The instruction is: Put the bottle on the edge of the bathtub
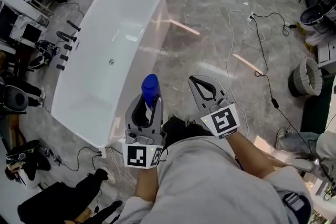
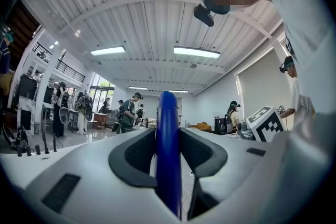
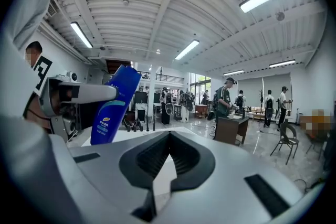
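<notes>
Left gripper (image 1: 148, 105) jaws clamped on blue bottle (image 1: 150, 87). Right gripper (image 1: 198, 81) at its 3 o'clock, jaws together, empty. White bathtub (image 1: 113, 34) at 11 o'clock, near.

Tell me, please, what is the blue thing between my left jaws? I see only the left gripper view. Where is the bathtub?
Observer: It is a blue bottle with a printed label; the left gripper is shut on it.
Operator: And the bathtub?
Observer: In the head view the white bathtub lies ahead and to the left of the bottle.
Operator: Is the other gripper busy?
Observer: No, the right gripper is shut, with nothing between its jaws.
</notes>
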`<state>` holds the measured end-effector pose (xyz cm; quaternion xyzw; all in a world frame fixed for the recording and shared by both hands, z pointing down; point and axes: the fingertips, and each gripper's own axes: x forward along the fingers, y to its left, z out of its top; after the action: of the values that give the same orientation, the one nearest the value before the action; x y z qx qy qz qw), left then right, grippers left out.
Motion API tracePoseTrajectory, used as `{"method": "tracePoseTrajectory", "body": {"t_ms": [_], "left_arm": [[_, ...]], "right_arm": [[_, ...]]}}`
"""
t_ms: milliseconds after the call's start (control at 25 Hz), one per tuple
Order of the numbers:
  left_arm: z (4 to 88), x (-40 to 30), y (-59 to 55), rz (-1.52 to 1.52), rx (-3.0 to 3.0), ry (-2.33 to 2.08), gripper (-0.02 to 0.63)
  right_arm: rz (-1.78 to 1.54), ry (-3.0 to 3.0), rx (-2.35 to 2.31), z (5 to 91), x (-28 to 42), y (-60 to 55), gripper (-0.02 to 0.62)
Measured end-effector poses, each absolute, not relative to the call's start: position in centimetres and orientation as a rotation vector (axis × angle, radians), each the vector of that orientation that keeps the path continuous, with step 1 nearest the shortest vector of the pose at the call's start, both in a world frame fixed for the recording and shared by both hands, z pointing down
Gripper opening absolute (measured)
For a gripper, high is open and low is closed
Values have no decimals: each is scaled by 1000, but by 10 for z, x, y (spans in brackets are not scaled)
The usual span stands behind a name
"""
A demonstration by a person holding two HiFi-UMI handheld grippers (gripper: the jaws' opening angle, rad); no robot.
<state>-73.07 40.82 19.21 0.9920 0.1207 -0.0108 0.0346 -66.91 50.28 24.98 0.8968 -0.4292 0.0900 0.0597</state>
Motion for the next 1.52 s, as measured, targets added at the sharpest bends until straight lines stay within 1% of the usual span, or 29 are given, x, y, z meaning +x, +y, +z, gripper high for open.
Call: {"method": "tracePoseTrajectory", "body": {"t_ms": [240, 640, 1040, 1200, 1520], "left_arm": [[195, -664, 390, -34, 3033, 397, 153], [204, -530, 346, -23, 3002, 457, 152], [221, -395, 286, 21, 2988, 490, 152], [223, -360, 272, 26, 2986, 499, 152], [226, -307, 278, 26, 2964, 508, 152]], "right_arm": [[236, -1294, 2660, 250, -614, 490, 6], [335, -1251, 2672, 260, -486, 450, 6], [370, -1345, 2539, 282, -354, 386, 6], [308, -1366, 2527, 270, -314, 373, 6], [269, -1480, 2480, 265, -257, 365, 6]]}}
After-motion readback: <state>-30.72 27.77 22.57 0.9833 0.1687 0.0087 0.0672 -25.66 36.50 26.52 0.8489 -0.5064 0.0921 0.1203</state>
